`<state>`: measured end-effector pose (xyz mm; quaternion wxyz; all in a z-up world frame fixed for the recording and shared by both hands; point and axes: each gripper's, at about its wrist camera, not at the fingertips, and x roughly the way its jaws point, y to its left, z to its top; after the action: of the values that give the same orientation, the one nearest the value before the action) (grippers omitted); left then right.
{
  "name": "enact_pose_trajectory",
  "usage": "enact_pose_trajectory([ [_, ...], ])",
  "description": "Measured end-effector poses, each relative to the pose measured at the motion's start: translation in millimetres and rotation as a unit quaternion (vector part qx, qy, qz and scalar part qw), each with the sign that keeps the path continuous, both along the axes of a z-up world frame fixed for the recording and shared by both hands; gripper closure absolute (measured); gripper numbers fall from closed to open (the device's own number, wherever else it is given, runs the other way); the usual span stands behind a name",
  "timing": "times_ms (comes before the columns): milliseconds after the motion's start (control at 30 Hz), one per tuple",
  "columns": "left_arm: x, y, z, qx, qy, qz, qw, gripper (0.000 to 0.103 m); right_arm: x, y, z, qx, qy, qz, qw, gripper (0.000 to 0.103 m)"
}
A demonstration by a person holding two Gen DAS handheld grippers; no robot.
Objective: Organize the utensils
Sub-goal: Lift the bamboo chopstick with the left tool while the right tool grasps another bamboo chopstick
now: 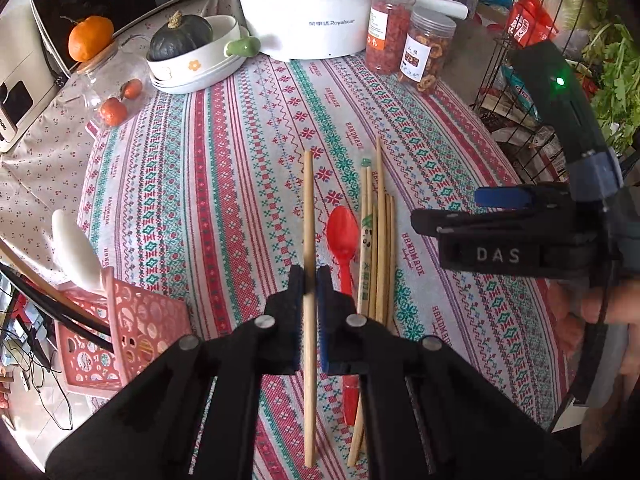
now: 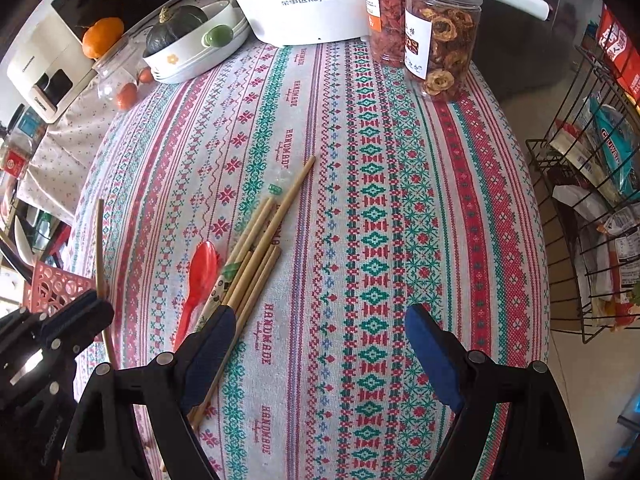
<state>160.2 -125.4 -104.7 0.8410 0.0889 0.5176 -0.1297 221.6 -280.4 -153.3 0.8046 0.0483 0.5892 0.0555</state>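
My left gripper (image 1: 311, 280) is shut on a single wooden chopstick (image 1: 308, 208) and holds it above the table; it also shows in the right wrist view (image 2: 99, 248). A bundle of several wooden chopsticks (image 1: 380, 240) and a red plastic spoon (image 1: 342, 236) lie on the patterned tablecloth just right of it. They also show in the right wrist view, chopsticks (image 2: 260, 248) and spoon (image 2: 200, 276). My right gripper (image 2: 320, 344) is open and empty, its left finger beside the bundle. A pink plastic basket (image 1: 128, 328) stands at the left with a white spoon (image 1: 76, 252) in it.
A white Royalstar cooker (image 1: 308, 8), two jars of dried fruit (image 1: 428, 52), a bowl with a dark squash (image 1: 180, 36) and a glass jar (image 1: 108, 84) stand at the back. A wire rack (image 2: 592, 200) with packets is off the table's right edge.
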Motion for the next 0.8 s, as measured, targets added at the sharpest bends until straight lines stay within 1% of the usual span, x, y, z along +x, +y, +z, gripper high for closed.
enact_pose_trajectory([
  [33,-7.3,1.5,5.3,-0.004,-0.007,-0.007,0.9999,0.096,2.6,2.7,0.9,0.002,-0.004,-0.002,1.000,0.025],
  [67,-15.0,4.9,9.2,-0.008,-0.013,-0.014,0.9998,0.096,5.5,5.5,1.2,0.005,-0.006,-0.005,1.000,0.027],
  [133,-29.0,13.4,15.0,-0.015,-0.024,-0.024,0.9993,0.096,11.4,11.2,0.7,0.008,-0.010,-0.010,1.000,0.038],
  [167,-33.2,19.7,17.1,-0.021,-0.028,-0.027,0.9990,0.096,14.8,13.6,0.1,0.009,-0.012,-0.013,1.000,0.041],
  [233,-43.7,31.2,21.2,-0.036,-0.034,-0.029,0.9983,0.096,21.4,16.5,-1.6,0.009,-0.015,-0.022,1.000,0.054],
  [267,-47.4,36.6,22.9,-0.044,-0.038,-0.029,0.9979,0.096,25.0,16.6,-2.7,0.012,-0.016,-0.028,0.999,0.057],
  [333,-52.4,47.6,25.2,-0.056,-0.044,-0.026,0.9971,0.096,31.5,15.2,-4.6,0.021,-0.021,-0.040,0.999,0.066],
  [400,-55.8,54.9,29.1,-0.074,-0.038,-0.028,0.9962,0.096,37.1,13.7,-7.6,0.025,-0.026,-0.052,0.998,0.070],
  [467,-57.6,61.0,33.3,-0.082,-0.045,-0.032,0.9951,0.096,42.9,15.7,-12.8,0.021,-0.028,-0.057,0.998,0.074],
  [533,-59.8,67.9,35.9,-0.088,-0.046,-0.034,0.9944,0.096,47.7,19.4,-19.7,0.017,-0.024,-0.057,0.998,0.082],
  [600,-59.6,76.2,35.8,-0.096,-0.042,-0.035,0.9939,0.096,51.0,24.6,-23.9,0.013,-0.024,-0.058,0.998,0.084],
  [767,-61.9,93.5,36.7,-0.106,-0.039,-0.031,0.9932,0.096,53.1,56.4,-25.0,-0.075,-0.018,-0.046,0.996,0.085],
  [800,-62.2,97.4,37.1,-0.108,-0.040,-0.028,0.9930,0.096,53.0,61.5,-25.1,-0.079,-0.017,-0.043,0.996,0.091],
])
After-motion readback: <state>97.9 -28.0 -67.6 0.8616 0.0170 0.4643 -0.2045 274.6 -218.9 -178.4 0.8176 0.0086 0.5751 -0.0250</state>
